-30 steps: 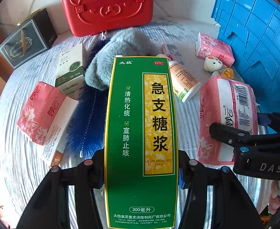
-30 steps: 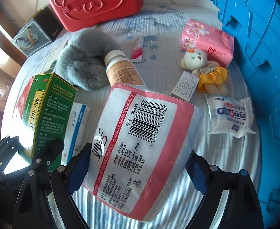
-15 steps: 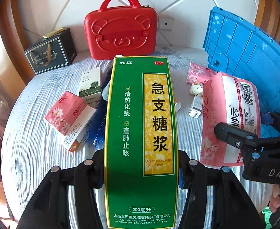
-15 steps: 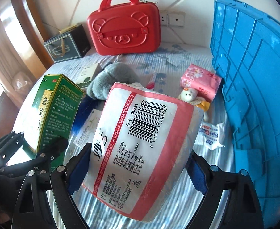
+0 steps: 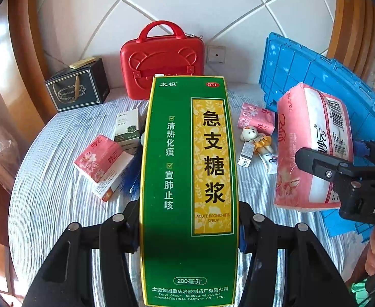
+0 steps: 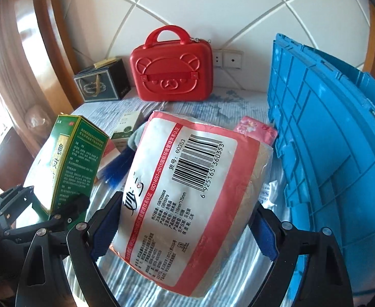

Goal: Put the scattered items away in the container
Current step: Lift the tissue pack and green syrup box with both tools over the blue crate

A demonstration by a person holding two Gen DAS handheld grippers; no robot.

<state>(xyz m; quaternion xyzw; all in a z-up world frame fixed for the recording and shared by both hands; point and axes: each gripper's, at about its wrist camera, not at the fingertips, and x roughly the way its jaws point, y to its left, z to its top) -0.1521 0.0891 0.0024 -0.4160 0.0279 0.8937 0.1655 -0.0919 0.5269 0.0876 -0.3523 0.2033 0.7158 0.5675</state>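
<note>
My left gripper [image 5: 188, 227] is shut on a tall green medicine box [image 5: 188, 186] and holds it upright above the bed. It also shows in the right wrist view [image 6: 71, 163]. My right gripper [image 6: 182, 232] is shut on a pink tissue pack [image 6: 187, 194], lifted next to the blue crate [image 6: 340, 153]. The pack shows at the right in the left wrist view [image 5: 312, 148], just in front of the crate [image 5: 315, 81]. On the striped bedspread [image 5: 54, 192] lie a pink tissue pack [image 5: 98, 158], another pink pack [image 5: 256, 119], a small bear toy [image 5: 256, 138], a white-green box [image 5: 127, 128] and a blue brush [image 5: 132, 176].
A red bear-face case [image 5: 161, 61] stands against the tiled wall at the back. A dark gift box [image 5: 77, 87] sits to its left. Wooden bed posts frame both sides. A small tube [image 5: 270, 160] lies near the bear toy.
Both grippers have risen well above the bed with their loads; the items on the bedspread look smaller and farther. The wall and the crate's top edge have come into view.
</note>
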